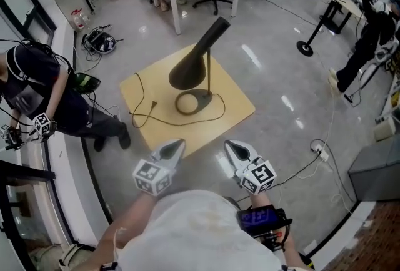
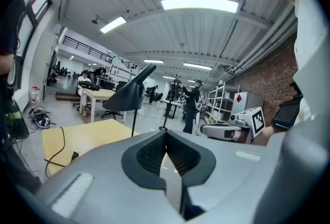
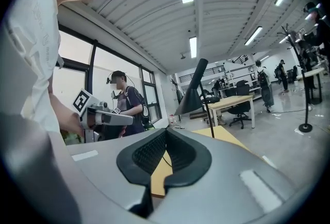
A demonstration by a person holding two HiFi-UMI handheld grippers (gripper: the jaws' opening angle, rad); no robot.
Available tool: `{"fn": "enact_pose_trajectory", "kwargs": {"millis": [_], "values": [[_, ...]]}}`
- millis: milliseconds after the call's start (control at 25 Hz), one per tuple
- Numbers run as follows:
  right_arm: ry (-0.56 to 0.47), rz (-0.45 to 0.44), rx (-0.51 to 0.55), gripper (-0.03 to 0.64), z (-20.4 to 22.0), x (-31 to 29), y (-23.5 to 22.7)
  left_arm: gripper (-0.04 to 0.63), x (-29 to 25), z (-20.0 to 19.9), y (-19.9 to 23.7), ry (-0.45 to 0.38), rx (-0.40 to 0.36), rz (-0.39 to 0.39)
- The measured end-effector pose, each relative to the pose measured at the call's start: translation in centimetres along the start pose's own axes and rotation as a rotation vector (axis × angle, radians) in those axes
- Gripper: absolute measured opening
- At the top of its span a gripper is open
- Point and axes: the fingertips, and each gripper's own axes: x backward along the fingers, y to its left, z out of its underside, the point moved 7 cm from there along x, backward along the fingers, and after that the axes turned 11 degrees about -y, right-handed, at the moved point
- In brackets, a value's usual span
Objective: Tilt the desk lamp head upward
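**A:** Where is the lamp from the claws?

**B:** Out ahead of both and well apart from them. The left claw [image 1: 177, 145] and the right claw [image 1: 231, 147] sit side by side close to the person's chest. Both are closed tight with nothing between the jaws. Beyond their tips the desk lamp stands on a yellow tabletop [image 1: 240, 104]. Its head [image 1: 199, 54] slopes down toward the claws, wide mouth lowest, above the ring base [image 1: 192, 102].

**A:** So what could spoil the tilt?

**B:** To my eye, three things. Closed jaws can't take hold of that cone, so they must open first or nudge it from under the rim. The cone looks smooth and could slide off the pads. The stem [image 1: 209, 76] is thin and the base is only a ring (it looks light, though I can't be sure). If the hinge is stiff, a push high on the head may rock or skid the whole lamp instead of turning the head.

**A:** And the cord?

**B:** The cord [image 1: 150, 115] lies loose between the left claw and the base. A low approach from that side could snag it and drag the lamp.
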Motion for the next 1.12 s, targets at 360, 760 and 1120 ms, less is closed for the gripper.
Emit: {"fn": "enact_pose_trajectory", "kwargs": {"millis": [360, 760, 1120], "values": [[0.015, -0.077, -0.035, 0.011, 0.2, 0.3, -3.6, 0.002, -2.3, -0.6, -1.0, -0.019, -0.004, -0.089], [0.048, -0.100, -0.029, 0.012, -0.1, -2.6, -6.0, 0.002, -4.1, 0.6, 0.8, 0.005, 0.007, -0.109], [0.063, -0.114, 0.047, 0.012, -1.9, -7.8, -9.3, 0.002, -6.6, -0.5, 5.7, -0.044, 0.056, -0.120]]}}
